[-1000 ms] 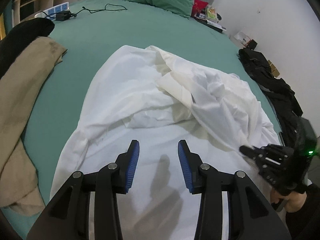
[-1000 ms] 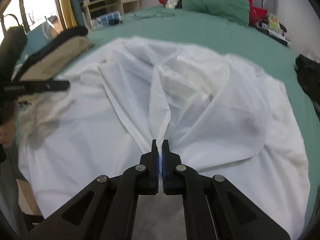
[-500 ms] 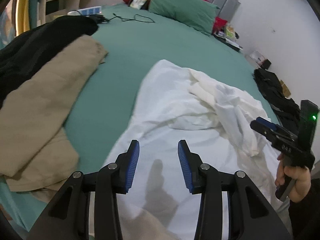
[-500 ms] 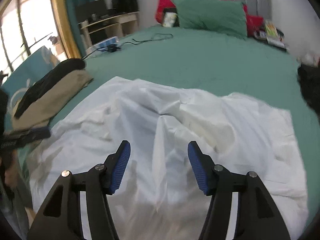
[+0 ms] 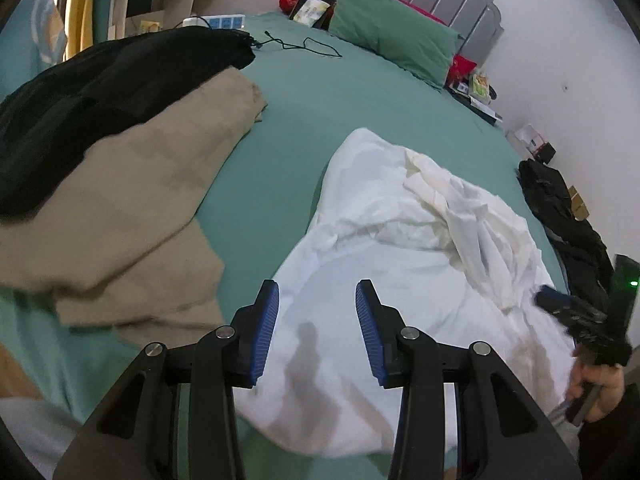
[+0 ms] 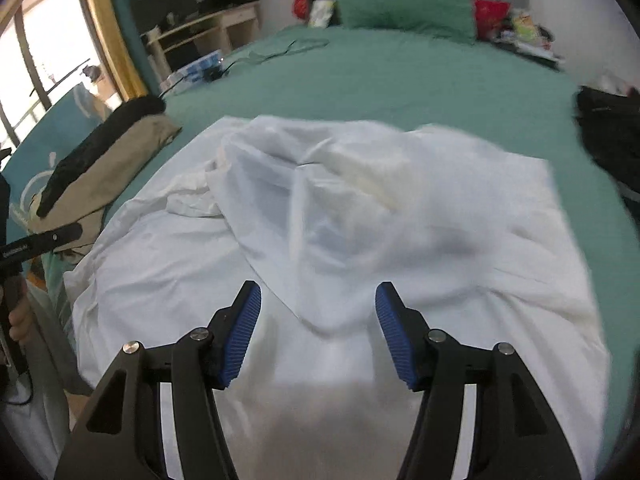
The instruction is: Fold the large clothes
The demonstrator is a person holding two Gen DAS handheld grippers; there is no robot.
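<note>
Bed [image 5: 360, 128] w/ smooth green sheet fills both views. White garment [image 5: 400, 264], thin crumpled cloth w/ soft folds, lies spread across the near-right part of the bed; a bunched cream-toned ridge runs thru its middle. 1 s ago the right tongs [image 6: 318, 332] were clamped on a pinched pleat of that cloth, pulling it into a tent; now the blue ribbed pads [image 6: 240, 340] stand wide apart, nothing btwn them, and the pleat has slumped into a loose fold just ahead. Left tongs [image 5: 316, 328] are apart too, same gap as 1 s ago, but the view has swung left: garment's left edge now sits under them and more of the tan garment [image 5: 132, 208] shows. Tan piece is thick, matte, folded in flat layers, far-left, w/ a black garment [image 5: 100, 92] lying on top. Another dark heap [image 5: 560, 216] on the bed's right edge. Green pillow [image 6: 400, 0], plump rectangle, at far headboard. Thin black cable [image 5: 304, 46] curls on the sheet near it.
</note>
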